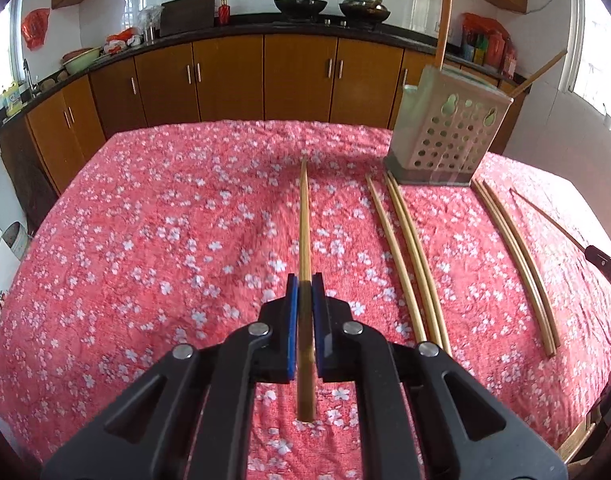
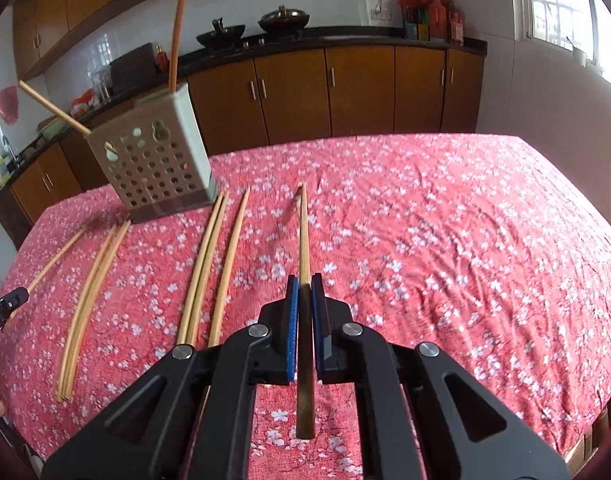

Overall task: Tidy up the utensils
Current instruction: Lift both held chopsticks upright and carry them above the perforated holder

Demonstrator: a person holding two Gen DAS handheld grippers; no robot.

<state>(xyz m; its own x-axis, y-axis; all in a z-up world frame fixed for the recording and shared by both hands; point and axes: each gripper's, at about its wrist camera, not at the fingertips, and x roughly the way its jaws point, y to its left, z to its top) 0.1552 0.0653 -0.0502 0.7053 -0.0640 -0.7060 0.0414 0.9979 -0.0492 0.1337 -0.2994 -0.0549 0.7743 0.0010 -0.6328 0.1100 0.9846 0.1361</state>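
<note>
My left gripper (image 1: 304,282) is shut on a bamboo chopstick (image 1: 304,220) that points forward above the table. My right gripper (image 2: 304,282) is shut on another chopstick (image 2: 304,232), also pointing forward above the table. A perforated beige chopstick holder (image 1: 449,136) stands at the far side, with two chopsticks (image 1: 444,20) sticking up out of it; it also shows in the right wrist view (image 2: 157,156). Several loose chopsticks (image 1: 409,256) lie on the cloth in front of the holder, and they show in the right wrist view too (image 2: 209,264).
The table wears a red floral cloth (image 1: 165,220). The right gripper's tip (image 1: 603,264) shows at the right edge, the left gripper's tip (image 2: 5,304) at the left edge. Wooden kitchen cabinets (image 1: 265,76) and a counter with woks (image 1: 301,4) stand behind.
</note>
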